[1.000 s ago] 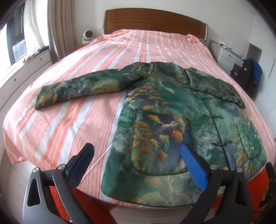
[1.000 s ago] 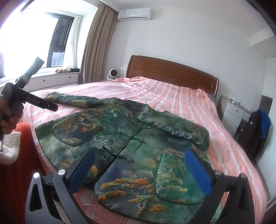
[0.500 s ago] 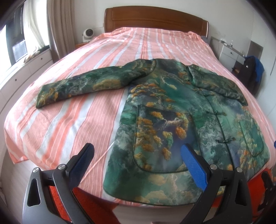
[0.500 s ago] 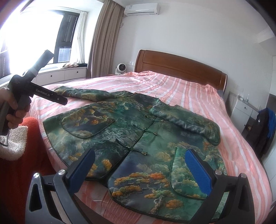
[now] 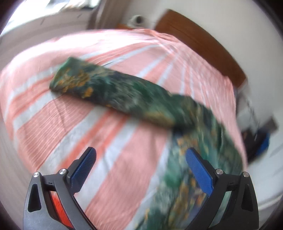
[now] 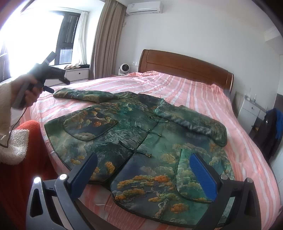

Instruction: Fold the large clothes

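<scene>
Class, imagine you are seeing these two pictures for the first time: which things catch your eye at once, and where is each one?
First comes the green patterned jacket, spread flat, front up, across the near end of the pink striped bed. One sleeve stretches out sideways over the stripes, while the other sleeve lies folded across the chest. The open left gripper, held in a hand, hovers near the outstretched cuff, and the open right gripper hangs above the hem.

A bed [image 6: 203, 99] with a pink-and-white striped sheet [image 6: 176, 92] stands against a white wall, its wooden headboard [image 6: 184, 66] at the far end. A small white fan [image 6: 123, 69] sits just beside the headboard, near beige curtains [image 6: 106, 44] and a bright window [image 6: 69, 37]. An air conditioner [image 6: 144, 7] hangs high on the wall. A white nightstand [image 6: 251, 109] stands on the bed's other side, dark clothing [image 6: 272, 129] beside it.
</scene>
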Available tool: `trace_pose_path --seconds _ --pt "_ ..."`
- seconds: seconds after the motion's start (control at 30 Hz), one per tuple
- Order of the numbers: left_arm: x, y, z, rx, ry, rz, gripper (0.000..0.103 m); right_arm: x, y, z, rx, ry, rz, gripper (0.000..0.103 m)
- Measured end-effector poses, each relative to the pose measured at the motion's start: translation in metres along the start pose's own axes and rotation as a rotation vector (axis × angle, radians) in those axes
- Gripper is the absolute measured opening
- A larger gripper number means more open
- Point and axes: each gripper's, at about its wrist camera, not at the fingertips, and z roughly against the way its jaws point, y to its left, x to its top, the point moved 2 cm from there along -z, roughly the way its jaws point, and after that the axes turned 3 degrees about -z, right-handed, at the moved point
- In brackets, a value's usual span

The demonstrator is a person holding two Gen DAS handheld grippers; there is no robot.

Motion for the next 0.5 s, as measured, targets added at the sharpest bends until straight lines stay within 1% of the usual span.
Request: trace_pose_path --seconds 0.03,0.1,0.17,0.23,0.3,0.33,0.37,0.4,0.43,0.47,0.5 --pt "0.015 0.021 -0.014 0.002 0.016 0.102 0.101 0.0 0.0 -0.001 -0.001 0.006 -0.004 0.103" --pt "0.035 0.051 -0.039 0.001 0.028 0.226 0.1 -0.001 0.001 -0.004 -0.002 0.018 -0.003 0.103" --pt "0.051 0.072 -0.06 0.046 0.009 0.297 0.1 0.0 0.004 -0.004 -0.003 0.024 0.012 0.103" --pt "0.063 0.084 -0.084 0.083 0.006 0.32 0.097 -0.001 0.008 -0.004 0.0 0.033 0.031 0.103" --pt "0.071 0.093 -0.103 0.104 0.017 0.35 0.079 -0.003 0.013 -0.005 0.005 0.05 0.044 0.103" --pt "0.074 0.096 -0.109 0.117 0.011 0.365 0.076 -0.004 0.014 -0.006 0.008 0.059 0.047 0.103" --pt "0.078 0.096 -0.11 0.13 -0.02 0.369 0.065 -0.005 0.016 -0.007 0.009 0.071 0.048 0.103" --pt "0.083 0.093 -0.108 0.146 -0.056 0.354 0.043 -0.007 0.016 -0.008 0.01 0.078 0.047 0.103" --pt "0.089 0.088 -0.106 0.174 -0.077 0.317 0.027 -0.008 0.016 -0.008 0.013 0.084 0.043 0.103" --pt "0.097 0.075 -0.104 0.208 -0.086 0.25 0.012 -0.01 0.016 -0.008 0.017 0.087 0.035 0.103" --pt "0.106 0.061 -0.1 0.229 -0.099 0.192 0.011 -0.012 0.015 -0.009 0.021 0.087 0.027 0.103"
